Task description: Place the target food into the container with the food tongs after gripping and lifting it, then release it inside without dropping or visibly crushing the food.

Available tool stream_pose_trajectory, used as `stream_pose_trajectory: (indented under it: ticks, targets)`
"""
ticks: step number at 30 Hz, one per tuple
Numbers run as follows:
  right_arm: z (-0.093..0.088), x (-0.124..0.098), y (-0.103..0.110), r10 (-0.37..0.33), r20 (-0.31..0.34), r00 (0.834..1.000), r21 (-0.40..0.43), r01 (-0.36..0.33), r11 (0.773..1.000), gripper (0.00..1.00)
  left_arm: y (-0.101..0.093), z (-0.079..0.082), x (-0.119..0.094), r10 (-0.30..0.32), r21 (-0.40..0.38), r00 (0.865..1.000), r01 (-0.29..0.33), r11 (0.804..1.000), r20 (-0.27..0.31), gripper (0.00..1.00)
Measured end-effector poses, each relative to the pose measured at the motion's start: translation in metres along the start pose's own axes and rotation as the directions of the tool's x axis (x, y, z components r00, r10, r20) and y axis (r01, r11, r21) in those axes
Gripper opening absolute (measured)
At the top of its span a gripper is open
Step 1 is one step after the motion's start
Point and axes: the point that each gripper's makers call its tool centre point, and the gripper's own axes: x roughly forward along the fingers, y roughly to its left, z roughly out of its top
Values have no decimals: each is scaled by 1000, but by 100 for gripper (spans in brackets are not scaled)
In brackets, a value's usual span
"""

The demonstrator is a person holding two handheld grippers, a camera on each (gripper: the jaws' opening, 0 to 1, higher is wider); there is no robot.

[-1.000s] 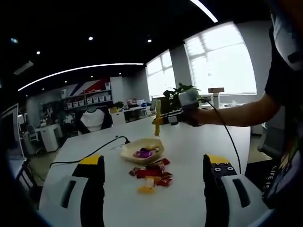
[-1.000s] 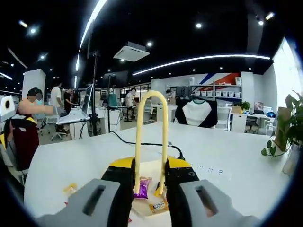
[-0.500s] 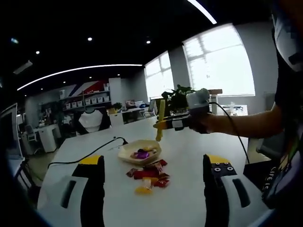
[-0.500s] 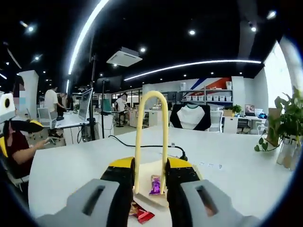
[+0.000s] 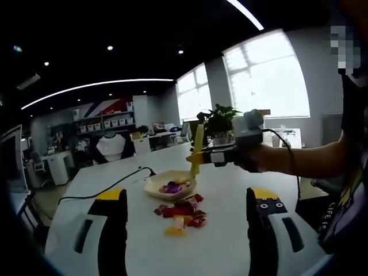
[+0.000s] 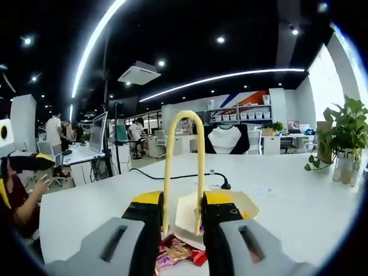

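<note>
Left gripper view: right tool with the yellow tongs has pulled back toward frame right, now at the far rim of the container rather than over it, so the drop looks done and the next grab is due. Purple candy sits inside; the candy pile lies on the surface just in front. Right gripper view: right tool clamped on the tongs, tips hidden, load cannot tell. Left tool wide open, empty, at frame bottom.
</note>
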Motion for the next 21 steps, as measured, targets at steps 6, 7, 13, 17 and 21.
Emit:
stream_pose_trajectory:
  ticks: [6, 7, 13, 17, 21]
  targets:
    - [-19, 3, 11, -51, -25, 998, 7, 51, 999, 22, 1, -1, -1, 1, 2, 1000, -1, 1000, -4, 90]
    - [-25, 3, 11, -63, -38, 997, 12, 63, 998, 23, 2, -2, -2, 2, 2, 1000, -2, 1000, -6, 90]
    - [-46, 2, 9, -118, -71, 991, 23, 120, 993, 23, 4, -4, -4, 12, -6, 1000, -12, 1000, -9, 90]
    - [-54, 3, 7, -146, -87, 985, 39, 150, 988, 23, 4, -6, -4, 10, -7, 1000, -10, 1000, -14, 90]
    - [-64, 4, 7, -182, -100, 978, 56, 188, 981, 23, 5, -5, -5, 9, -4, 1000, -9, 1000, -14, 90]
